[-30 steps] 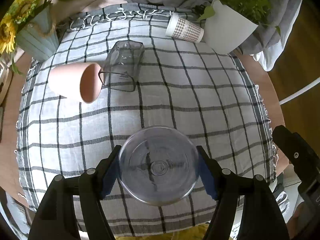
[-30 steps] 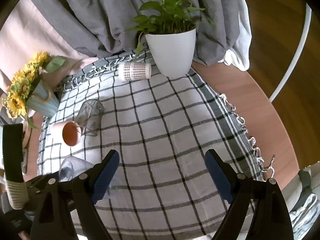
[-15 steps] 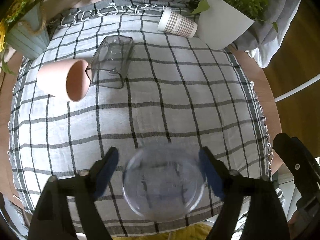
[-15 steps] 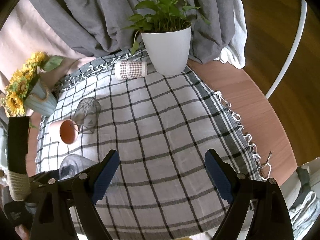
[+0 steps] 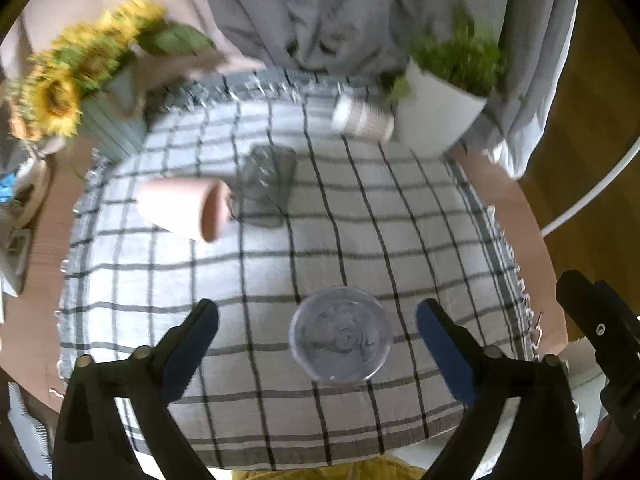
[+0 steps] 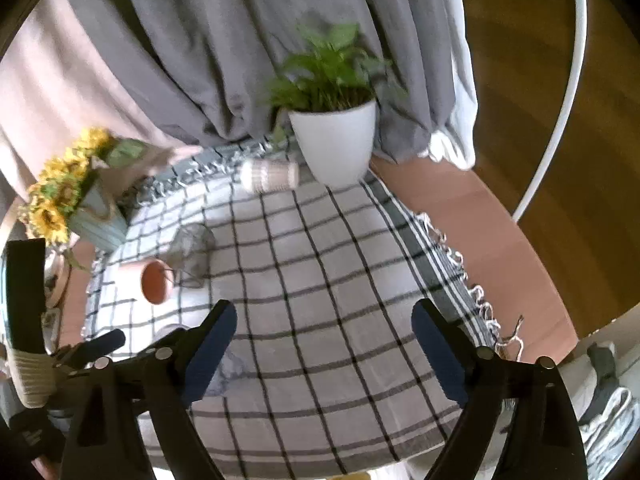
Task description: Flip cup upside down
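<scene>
The clear cup (image 5: pixel 340 334) stands on the checked tablecloth (image 5: pixel 420 240), its round flat base facing up toward the left wrist camera, at about 6 o'clock in that view. The left gripper (image 5: pixel 316 344) hangs spread wide on either side of it, blue pads (image 5: pixel 190 350) well apart from the cup wall and touching nothing. At 11 o'clock from the cup a pink cup (image 5: pixel 184 208) lies on its side, mouth toward a smoky grey glass (image 5: pixel 266 184) that also lies tipped over, just beside it (the two look to be touching at the rim, though blur makes that hard to tell). Further out at 1 o'clock a patterned paper cup (image 5: pixel 362 120) lies on its side against a white plant pot (image 5: pixel 436 116). Sunflowers (image 5: pixel 52 92) sit at 10 o'clock. Over on the right wrist view, the right gripper (image 6: pixel 324 352) is splayed wide too, holding nothing, above bare cloth.
</scene>
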`<state>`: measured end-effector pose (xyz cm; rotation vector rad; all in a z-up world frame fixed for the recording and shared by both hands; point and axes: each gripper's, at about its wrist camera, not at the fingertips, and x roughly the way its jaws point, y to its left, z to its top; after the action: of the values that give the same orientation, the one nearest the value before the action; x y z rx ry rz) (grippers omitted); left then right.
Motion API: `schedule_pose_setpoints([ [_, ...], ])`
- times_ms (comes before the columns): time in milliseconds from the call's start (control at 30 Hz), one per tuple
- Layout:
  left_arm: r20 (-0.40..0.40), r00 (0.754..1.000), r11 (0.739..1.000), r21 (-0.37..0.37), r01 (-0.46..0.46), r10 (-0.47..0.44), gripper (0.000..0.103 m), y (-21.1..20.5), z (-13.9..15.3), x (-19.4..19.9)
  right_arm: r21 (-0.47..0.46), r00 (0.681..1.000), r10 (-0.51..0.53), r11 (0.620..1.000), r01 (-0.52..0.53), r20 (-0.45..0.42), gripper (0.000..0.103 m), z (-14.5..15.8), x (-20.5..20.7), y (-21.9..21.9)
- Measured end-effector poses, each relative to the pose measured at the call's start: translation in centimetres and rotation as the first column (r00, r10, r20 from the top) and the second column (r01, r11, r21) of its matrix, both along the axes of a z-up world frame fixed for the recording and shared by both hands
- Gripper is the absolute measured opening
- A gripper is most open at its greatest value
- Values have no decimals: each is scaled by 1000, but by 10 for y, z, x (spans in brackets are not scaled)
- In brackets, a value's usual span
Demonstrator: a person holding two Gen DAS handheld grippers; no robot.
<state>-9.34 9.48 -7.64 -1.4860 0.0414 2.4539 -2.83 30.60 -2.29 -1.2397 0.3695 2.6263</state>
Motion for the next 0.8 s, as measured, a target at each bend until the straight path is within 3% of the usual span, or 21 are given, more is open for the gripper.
schedule_pose_setpoints([
  [333,-203,970,988,-50,-147,134,102,-48,41,38,14,990,80,997,-78,-115,93,34,28,-33],
  [800,-286,937,974,-41,-222,201,103,-88,52,79,93,967,198,978,-185,-157,93,41,53,-79],
])
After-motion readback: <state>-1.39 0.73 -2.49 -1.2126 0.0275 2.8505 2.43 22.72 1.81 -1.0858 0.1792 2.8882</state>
